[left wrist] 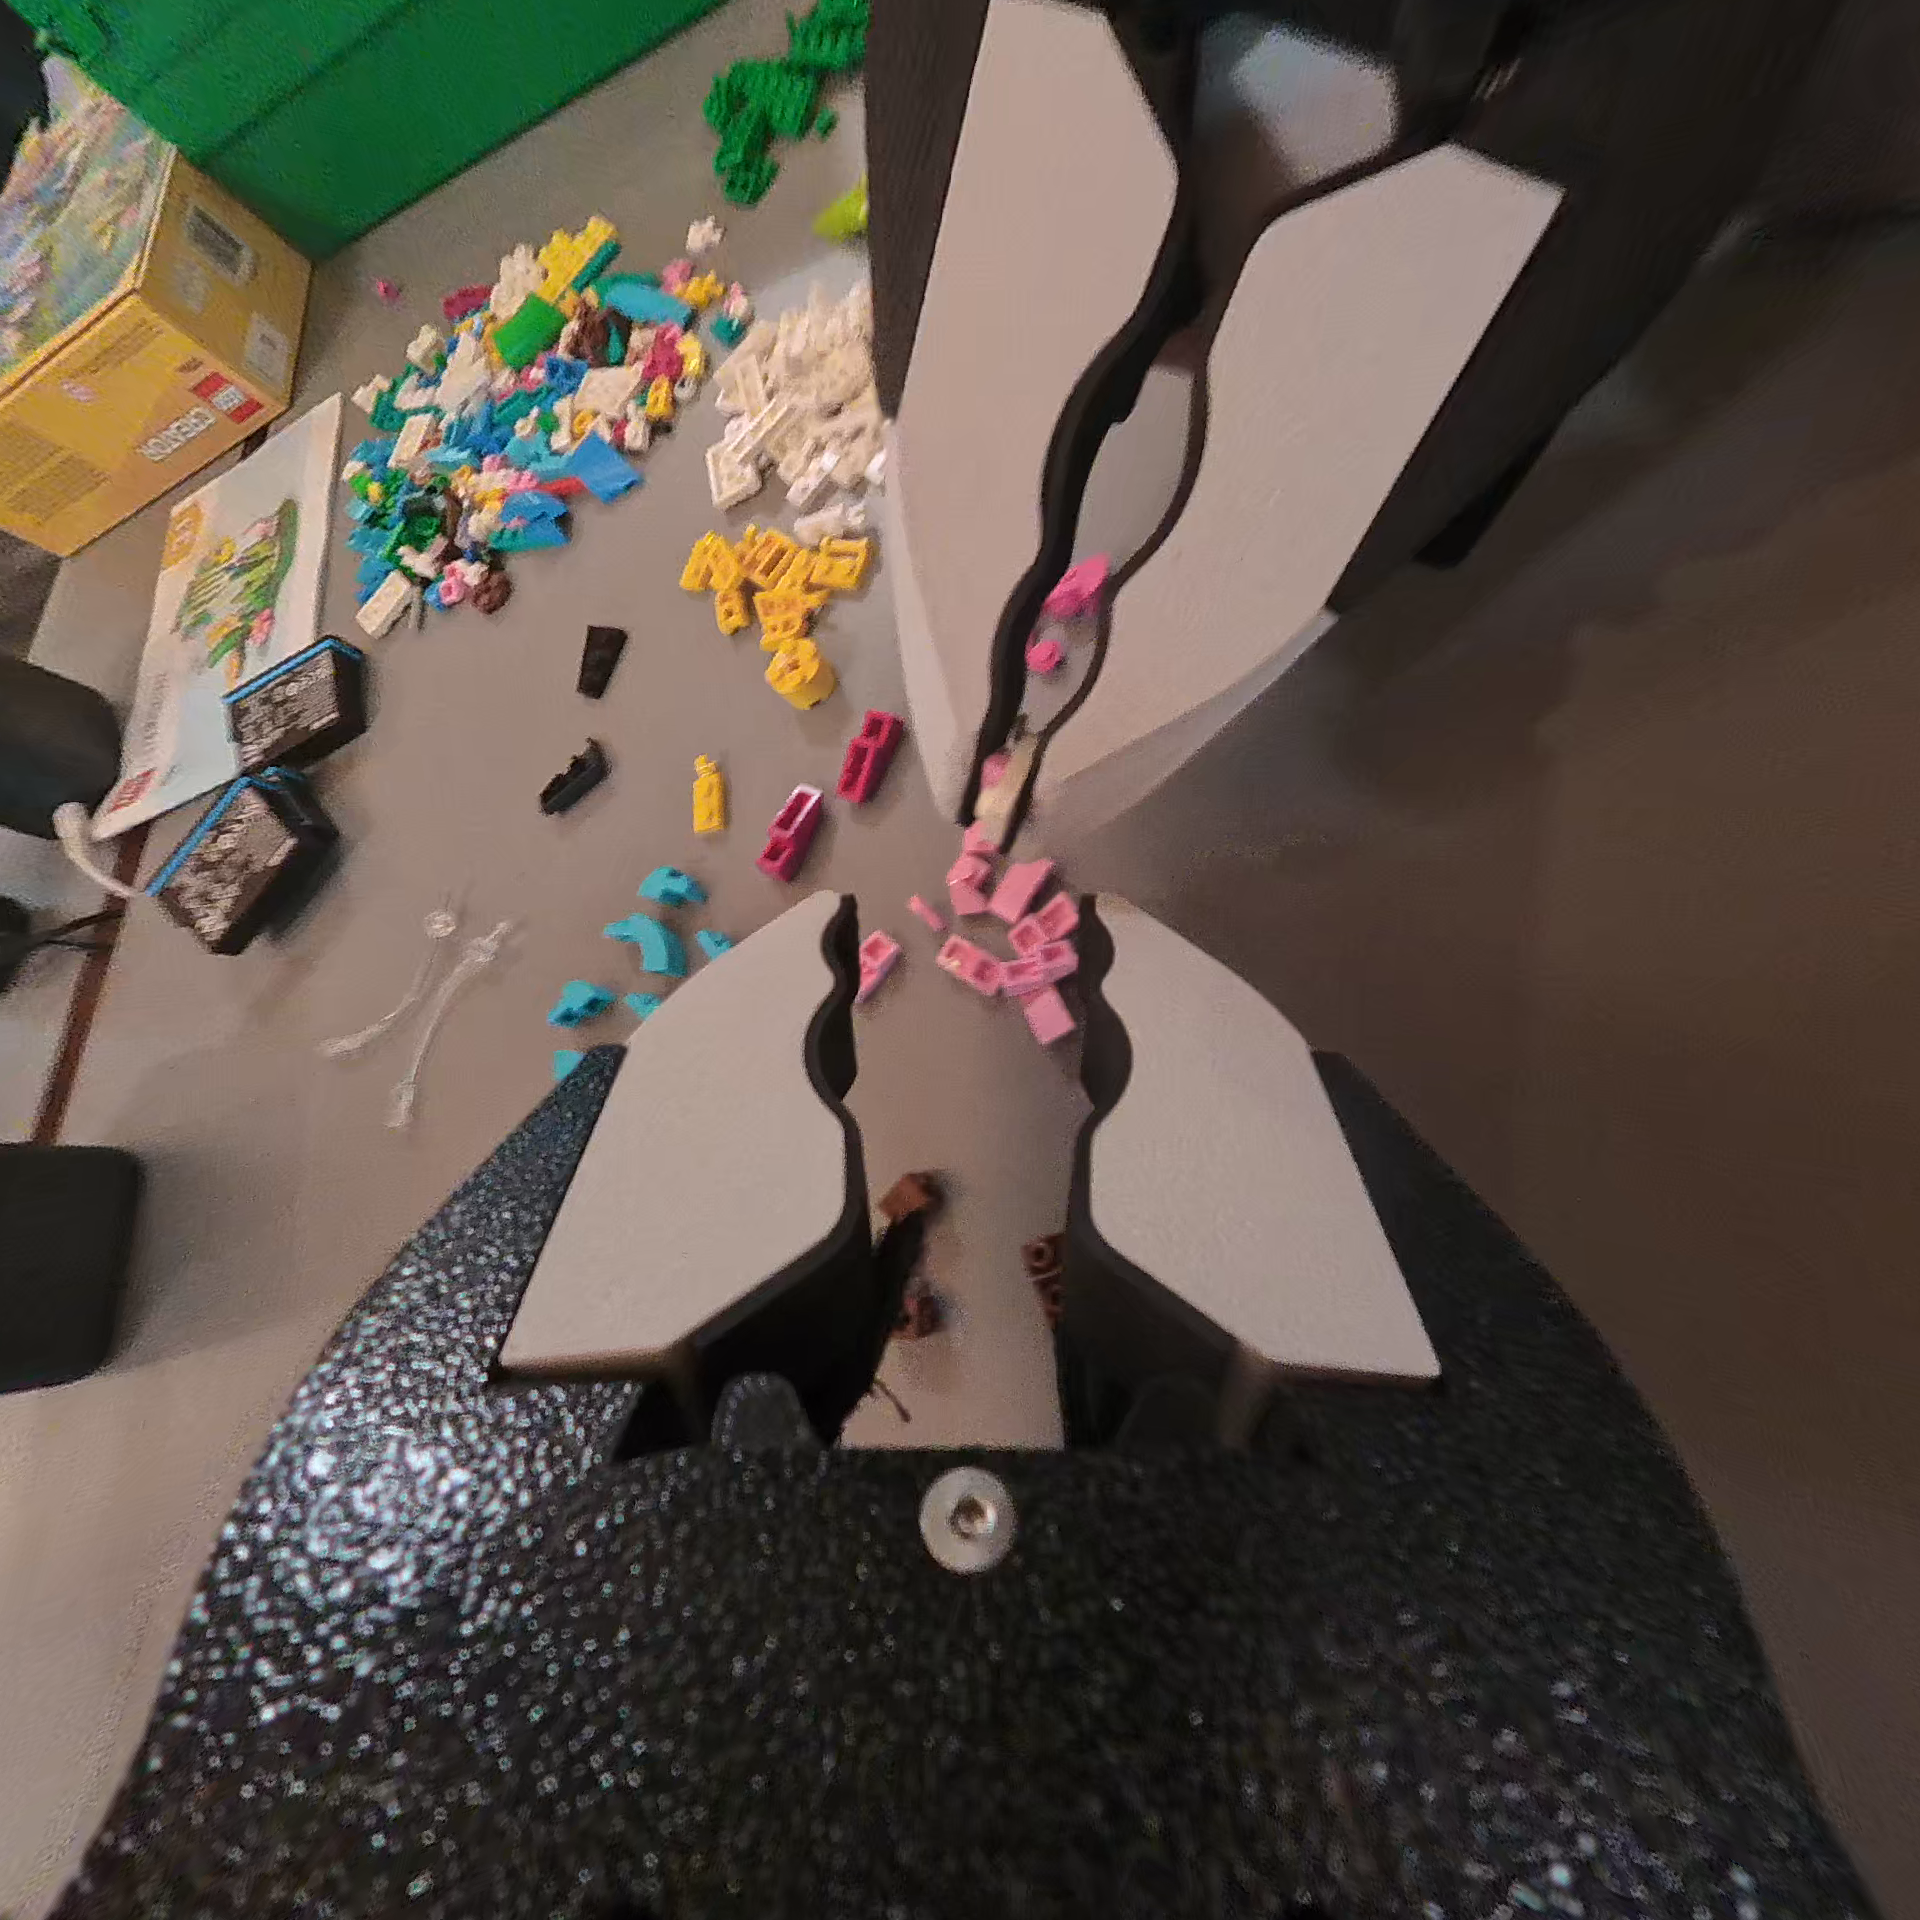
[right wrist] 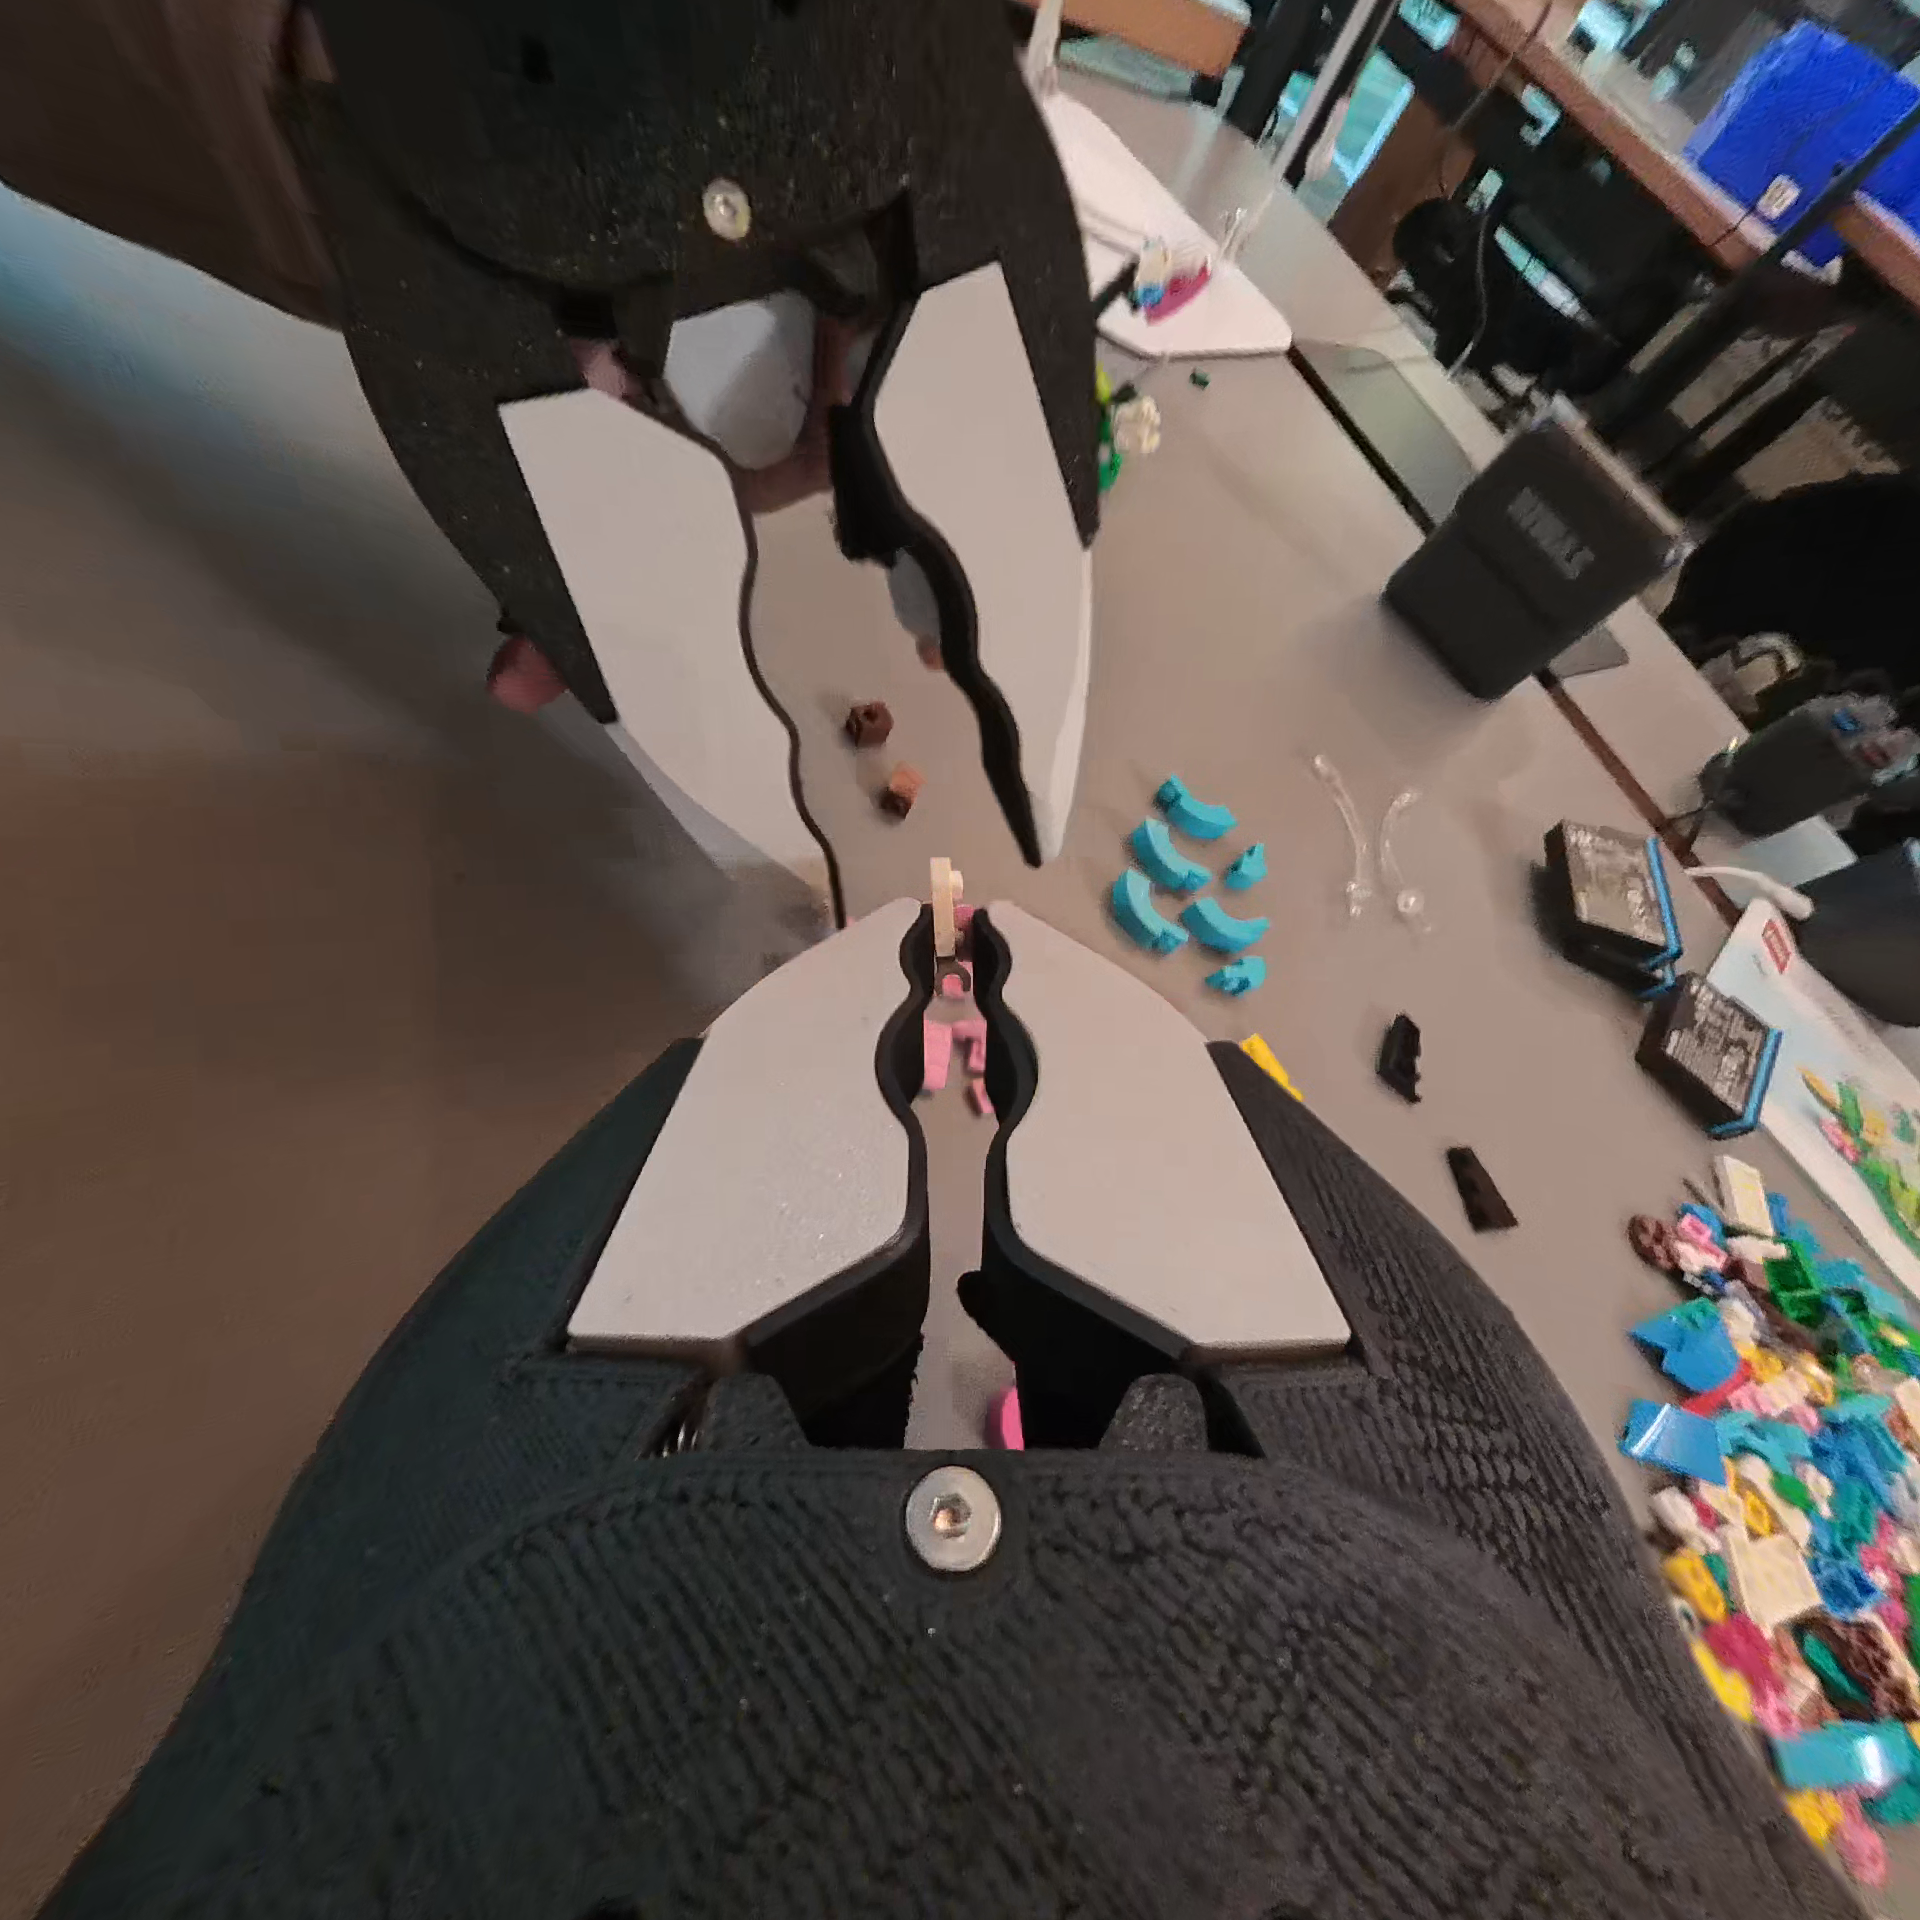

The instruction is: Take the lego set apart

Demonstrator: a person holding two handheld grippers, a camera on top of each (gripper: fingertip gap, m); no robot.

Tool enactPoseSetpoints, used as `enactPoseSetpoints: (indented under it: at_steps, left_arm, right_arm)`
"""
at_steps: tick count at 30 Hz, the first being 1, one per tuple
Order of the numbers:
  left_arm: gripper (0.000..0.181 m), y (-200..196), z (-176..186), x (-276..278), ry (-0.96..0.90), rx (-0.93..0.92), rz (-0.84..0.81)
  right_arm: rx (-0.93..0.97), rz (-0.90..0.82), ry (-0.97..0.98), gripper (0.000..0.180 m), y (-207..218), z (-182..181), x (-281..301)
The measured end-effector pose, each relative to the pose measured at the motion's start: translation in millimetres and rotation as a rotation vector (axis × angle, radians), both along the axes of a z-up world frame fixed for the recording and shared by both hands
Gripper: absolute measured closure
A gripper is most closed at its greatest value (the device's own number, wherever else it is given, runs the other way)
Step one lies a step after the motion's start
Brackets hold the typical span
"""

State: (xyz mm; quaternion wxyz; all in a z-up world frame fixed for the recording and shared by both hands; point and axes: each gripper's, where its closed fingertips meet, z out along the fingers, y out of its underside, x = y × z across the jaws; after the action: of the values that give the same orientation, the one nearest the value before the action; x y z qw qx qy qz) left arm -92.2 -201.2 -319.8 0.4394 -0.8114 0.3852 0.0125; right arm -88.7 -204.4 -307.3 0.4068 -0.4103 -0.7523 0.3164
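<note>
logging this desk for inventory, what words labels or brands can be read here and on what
I won't quote writing; these bear it:
yellow box: logo and print on its sides
instruction booklet: logo and blurred print
two black blocks with blue edges: fine print, too small to read
black case: pale lettering, blurred

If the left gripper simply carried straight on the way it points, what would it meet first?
Probably the pile of pink bricks right beyond the left gripper's open fingers; the right gripper and its small cream-and-pink piece hang just past, depth unclear.
</note>
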Motion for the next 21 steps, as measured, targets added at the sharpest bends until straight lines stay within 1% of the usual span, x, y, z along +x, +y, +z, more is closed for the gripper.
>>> enactPoseSetpoints:
  at_steps: [1,3,4,7,9,11,17,19,21]
  left_arm:
    - [0.143,-5,5,4,-0.067,0.004,-0.014]
    - [0.147,-17,16,7,-0.194,0.018,-0.040]
    - [0.148,-23,21,5,-0.230,0.033,-0.043]
    - [0.151,-43,29,-10,-0.244,0.092,-0.018]
    - [0.157,-60,33,-20,-0.236,0.130,0.003]
    - [0.166,-76,35,-29,-0.186,0.190,0.021]
    - [0.177,-113,33,-54,0.097,0.310,0.070]
    - [0.177,-122,33,-59,0.113,0.314,0.067]
    - [0.177,-129,38,-64,0.085,0.337,0.086]
  right_arm:
    - [0.008,0.010,0.022,0.175,-3,5,-2]
    - [0.059,0.039,0.070,0.175,-12,15,-6]
    - [0.096,0.054,0.081,0.175,-17,18,-9]
    - [0.234,0.117,0.099,0.175,-38,20,-20]
    - [0.305,0.155,0.109,0.175,-54,19,-32]
    - [0.347,0.191,0.125,0.175,-70,18,-45]
    - [0.340,0.279,0.096,0.175,-109,12,-71]
    - [0.332,0.300,0.099,0.175,-119,12,-76]
    - [0.286,0.290,0.121,0.175,-126,17,-81]
